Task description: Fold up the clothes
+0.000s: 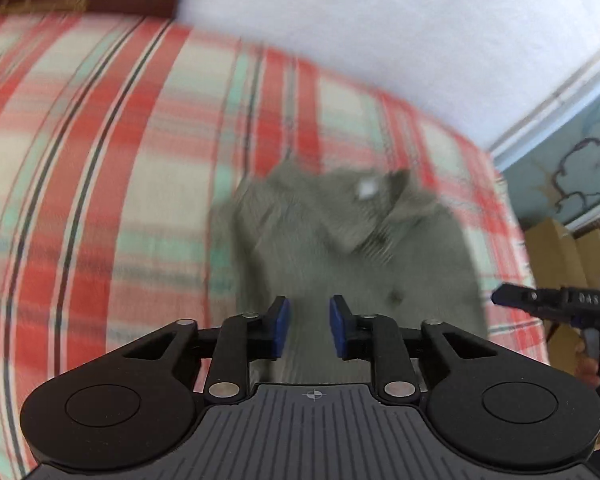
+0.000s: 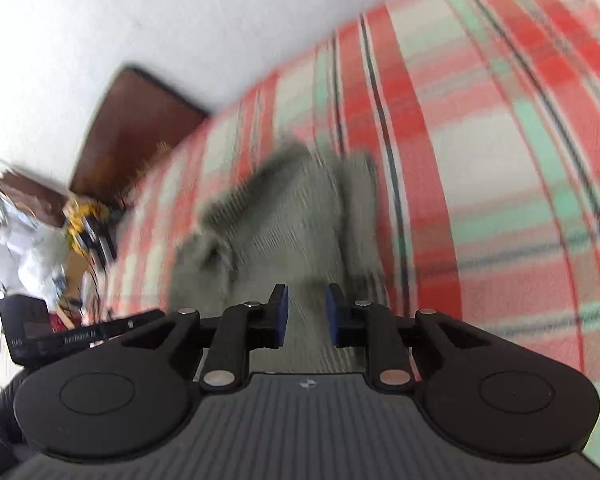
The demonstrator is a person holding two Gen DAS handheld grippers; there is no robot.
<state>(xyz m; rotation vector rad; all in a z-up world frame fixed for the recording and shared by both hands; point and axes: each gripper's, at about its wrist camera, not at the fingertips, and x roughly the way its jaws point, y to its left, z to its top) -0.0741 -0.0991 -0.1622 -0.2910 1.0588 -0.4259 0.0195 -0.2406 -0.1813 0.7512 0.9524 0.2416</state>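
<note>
Garment: the grey shirt (image 1: 352, 248) is lying spread on the plaid bed cover (image 1: 100, 184), collar toward the wall, apparently flat though blur is hiding detail.
Left gripper (image 1: 309, 326): hovering over the shirt's near hem, jaws parted narrowly, holding nothing.
Right gripper (image 2: 306, 314): likewise parted and empty, aiming at the hem, probably for a paired pinch.

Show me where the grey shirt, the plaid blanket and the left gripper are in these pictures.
grey shirt (image 1: 364, 248): left wrist view, on its chest, below the collar.
plaid blanket (image 1: 100, 160): left wrist view, on a bare striped part.
left gripper (image 1: 309, 326): left wrist view, midway between its blue fingers.
</note>
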